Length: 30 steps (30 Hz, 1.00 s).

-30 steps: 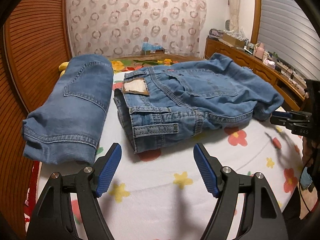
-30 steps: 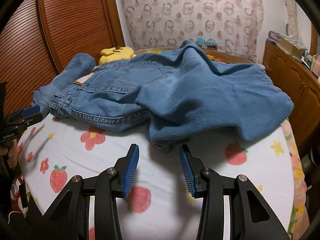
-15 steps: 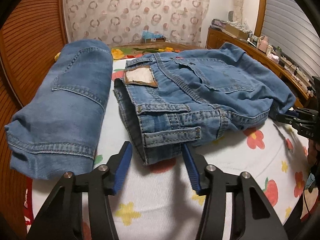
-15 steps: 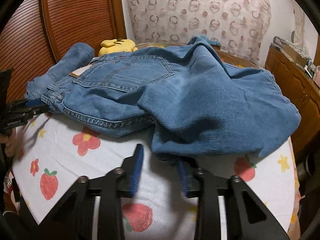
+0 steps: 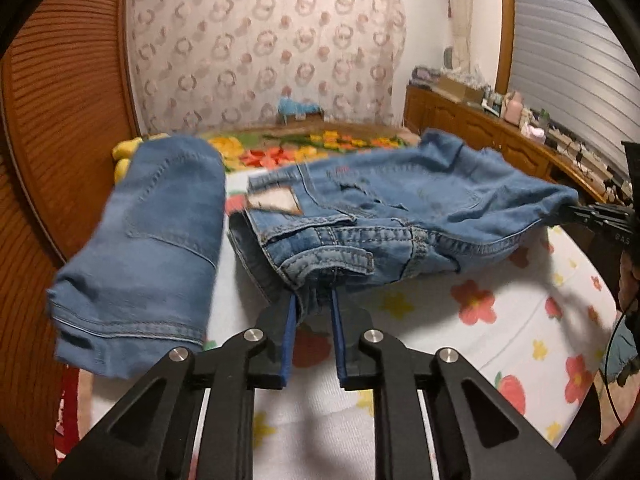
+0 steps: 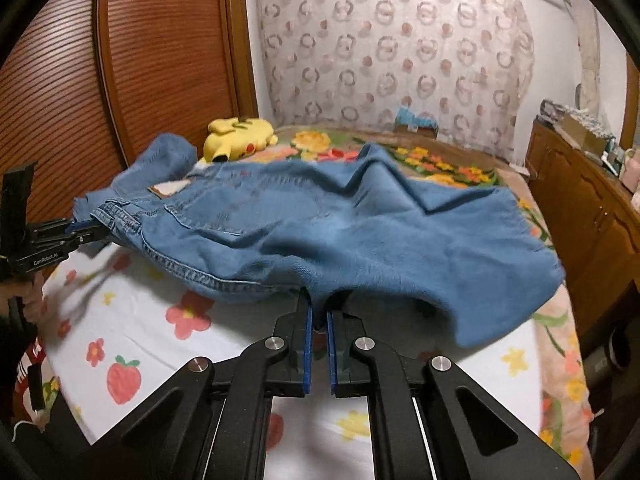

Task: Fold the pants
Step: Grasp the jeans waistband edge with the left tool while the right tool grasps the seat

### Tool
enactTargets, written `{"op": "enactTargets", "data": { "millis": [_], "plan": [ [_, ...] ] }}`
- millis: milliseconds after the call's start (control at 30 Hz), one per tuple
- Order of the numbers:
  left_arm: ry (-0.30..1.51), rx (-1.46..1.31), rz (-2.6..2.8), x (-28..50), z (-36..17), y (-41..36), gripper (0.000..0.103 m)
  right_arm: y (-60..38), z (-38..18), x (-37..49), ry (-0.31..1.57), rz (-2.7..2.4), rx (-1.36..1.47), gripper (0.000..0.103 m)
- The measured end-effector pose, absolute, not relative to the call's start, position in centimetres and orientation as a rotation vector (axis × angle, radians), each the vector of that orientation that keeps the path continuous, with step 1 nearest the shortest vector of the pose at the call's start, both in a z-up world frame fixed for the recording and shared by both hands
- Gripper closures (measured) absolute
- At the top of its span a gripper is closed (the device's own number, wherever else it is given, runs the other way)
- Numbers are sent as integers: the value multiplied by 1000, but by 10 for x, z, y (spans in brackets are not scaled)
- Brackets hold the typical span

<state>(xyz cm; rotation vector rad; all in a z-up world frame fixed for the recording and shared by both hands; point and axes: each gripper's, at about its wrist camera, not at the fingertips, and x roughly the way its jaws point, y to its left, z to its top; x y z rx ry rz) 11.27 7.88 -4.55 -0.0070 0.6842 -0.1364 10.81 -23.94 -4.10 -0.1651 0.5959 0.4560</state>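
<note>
A pair of blue jeans (image 5: 400, 208) lies crumpled across the bed, its waistband with a leather patch towards the left. My left gripper (image 5: 314, 300) has the near waistband corner between its blue pads, and the jaws are closing on the denim. The right wrist view shows that gripper (image 6: 86, 232) clamped at the jeans' (image 6: 360, 232) left end. My right gripper (image 6: 317, 308) is shut on the near edge of the leg fabric, which hangs lifted off the sheet. It also shows in the left wrist view as the gripper (image 5: 572, 210) at the far right.
A second, folded pair of jeans (image 5: 152, 248) lies to the left, by the wooden wall panel (image 5: 60, 120). A yellow plush toy (image 6: 240, 136) sits behind. The flower-print sheet (image 5: 460, 340) covers the bed; a wooden cabinet (image 6: 580, 200) runs along the right.
Both grippers moved forward to the jeans' near edge, closed on the denim and rose a little, so the edge now hangs off the sheet.
</note>
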Motion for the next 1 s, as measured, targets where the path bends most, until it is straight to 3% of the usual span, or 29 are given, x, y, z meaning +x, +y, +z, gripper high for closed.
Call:
{"op": "enactTargets", "data": {
  "millis": [300, 333, 833, 1000],
  "plan": [
    [634, -22, -150, 78, -27, 89, 87, -259, -40, 54, 580, 496, -156, 98],
    [628, -20, -133, 72, -26, 91, 98, -262, -41, 50, 583, 502, -144, 98],
    [716, -20, -162, 57, -46, 86, 97, -274, -54, 65, 677, 491, -85, 98],
    [718, -14, -145, 51, -43, 89, 89, -277, -49, 66, 678, 494, -72, 98]
  ]
}}
